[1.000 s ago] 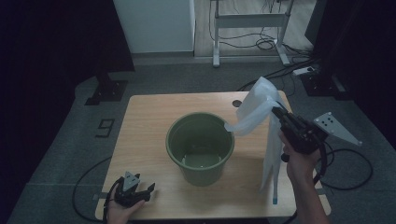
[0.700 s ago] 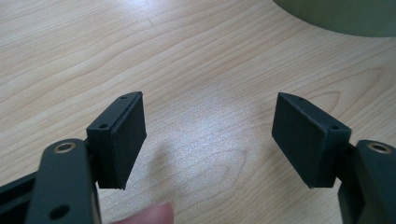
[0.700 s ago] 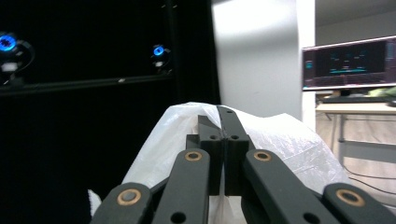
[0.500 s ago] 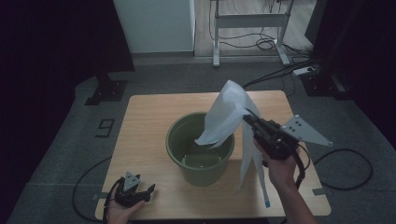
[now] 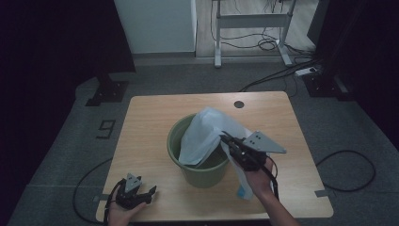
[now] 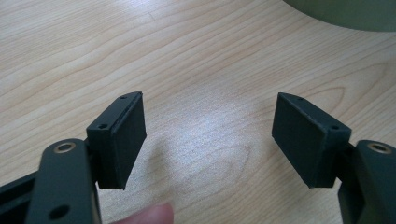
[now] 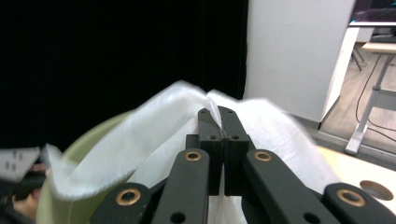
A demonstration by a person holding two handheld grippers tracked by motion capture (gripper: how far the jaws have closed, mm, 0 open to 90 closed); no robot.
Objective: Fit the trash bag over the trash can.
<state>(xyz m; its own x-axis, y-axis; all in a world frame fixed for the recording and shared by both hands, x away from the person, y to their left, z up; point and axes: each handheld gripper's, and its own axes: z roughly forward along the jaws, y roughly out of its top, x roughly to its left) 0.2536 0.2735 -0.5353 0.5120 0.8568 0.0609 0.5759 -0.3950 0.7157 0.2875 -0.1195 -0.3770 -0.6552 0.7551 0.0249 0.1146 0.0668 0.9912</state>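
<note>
High view: a green bucket [image 5: 197, 160] stands near the middle of a wooden table [image 5: 150, 122], and a white plastic bag [image 5: 202, 134] lies draped over its rim, part of it hanging down into the bucket and part trailing outside along the near right wall. The right gripper [image 5: 225, 137] is at the bucket's right rim, jaws pressed together on a fold of the bag, with the grey three-cornered plate on top and the hand behind it toward the table's near edge.

In the right gripper view the two black jaws meet with no gap, and a thin edge of the bag [image 7: 187, 116] is pinched between them; the bucket's pale green rim [image 7: 88, 135] curves below on the left (the fabric is a little blurred there).

The left gripper [image 5: 141, 192] rests at the near left corner of the table, well apart from the bucket. In the left gripper view its pads [image 6: 123, 135] stand wide apart over bare wood, holding nothing.
</note>
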